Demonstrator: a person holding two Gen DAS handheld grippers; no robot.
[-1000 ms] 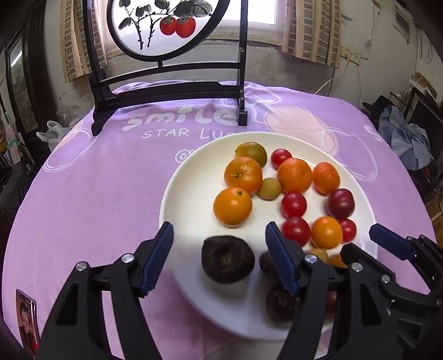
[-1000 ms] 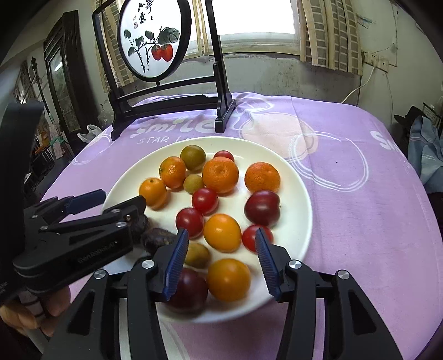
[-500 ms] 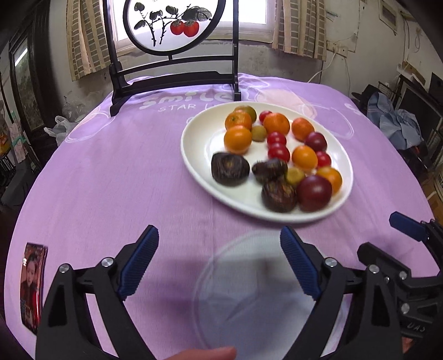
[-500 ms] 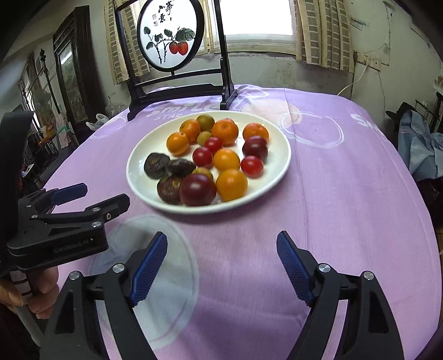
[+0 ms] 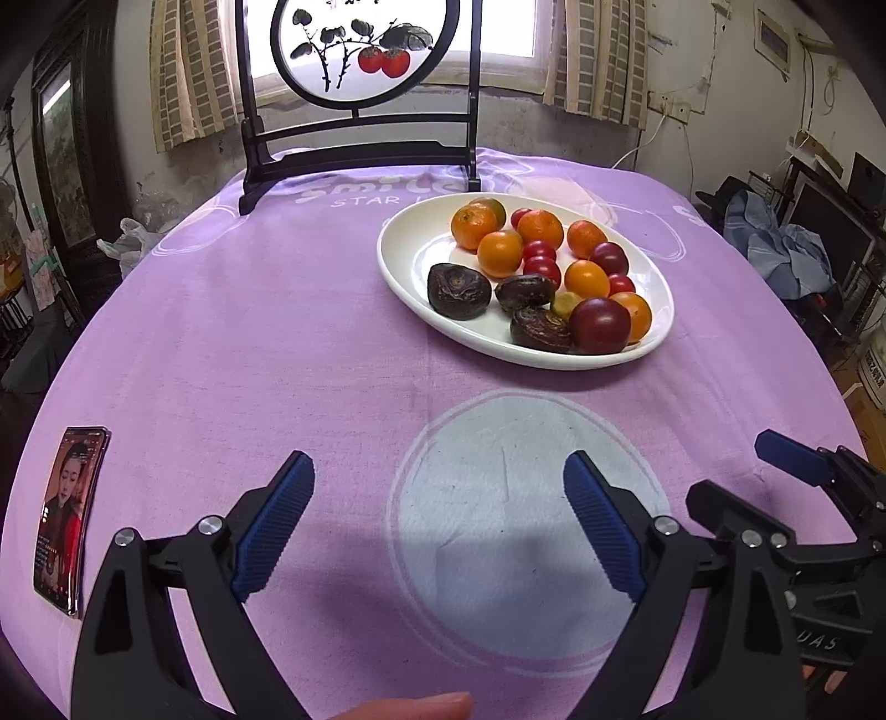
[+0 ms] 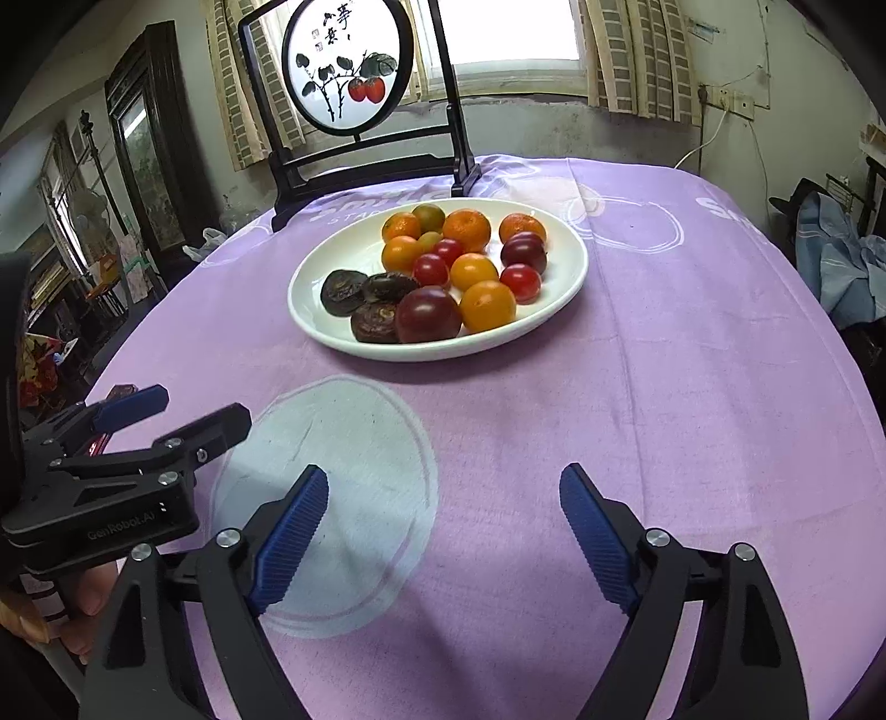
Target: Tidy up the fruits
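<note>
both grippers, left point(image 5: 437, 520) and right point(image 6: 443, 531), gape wide and empty at frame bottom; fruits point(image 6: 470, 271) sit on the plate point(image 6: 310, 310) upper centre, judged light, round, slippery, bruisable: pinch gently across the middle.

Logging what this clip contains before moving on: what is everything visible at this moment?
round white plate: one, white, right of centre on the table, holds all the fruit
orange round fruits: six, orange, far and right parts of the plate
small red tomatoes: four, red, among the orange ones
dark purple fruits: two, purple-red, near edge and right side
wrinkled dark brown fruits: three, brown-black, near left part of the plate
greenish fruits: three, green-yellow, scattered
purple printed tablecloth: one, covers the table
black-framed round painted screen: one, far edge
phone: one, lit screen, near left edge
left gripper: black with blue pads, open, empty
right gripper: the same, open, empty
</note>
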